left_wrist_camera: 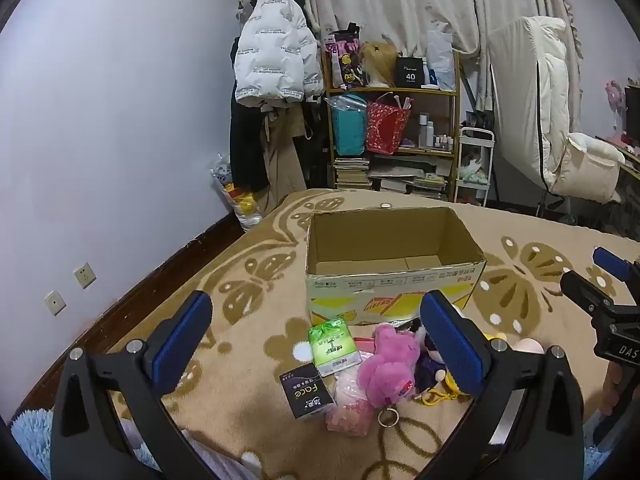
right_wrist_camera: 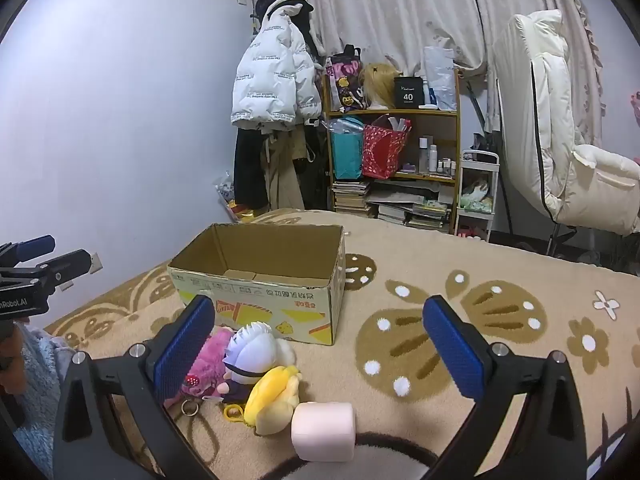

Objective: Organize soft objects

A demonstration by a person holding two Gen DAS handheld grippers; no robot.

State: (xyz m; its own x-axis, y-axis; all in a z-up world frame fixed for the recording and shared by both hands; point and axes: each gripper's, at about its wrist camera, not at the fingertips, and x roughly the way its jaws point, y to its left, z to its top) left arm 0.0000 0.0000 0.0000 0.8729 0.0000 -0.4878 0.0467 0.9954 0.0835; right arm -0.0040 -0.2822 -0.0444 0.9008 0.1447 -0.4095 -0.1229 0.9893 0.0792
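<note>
2 hand-held grippers, your left hand-held gripper (left_wrist_camera: 316, 334) and right hand-held gripper (right_wrist_camera: 319, 338), gape wide and empty above plush toys (right_wrist_camera: 248, 364) before the cardboard box (left_wrist_camera: 384, 264).

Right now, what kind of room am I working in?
Most likely a bedroom: a bed with a butterfly-patterned blanket, a white puffer jacket hanging by the wall, and a cluttered shelf before curtains.

Wall: white puffer jacket (left_wrist_camera: 276, 52) hangs on rack.
Shelf unit (right_wrist_camera: 432, 112): teal bag (left_wrist_camera: 348, 124), red bag (left_wrist_camera: 386, 126), books stacked below.
Right: white padded chair (right_wrist_camera: 560, 128).
</note>
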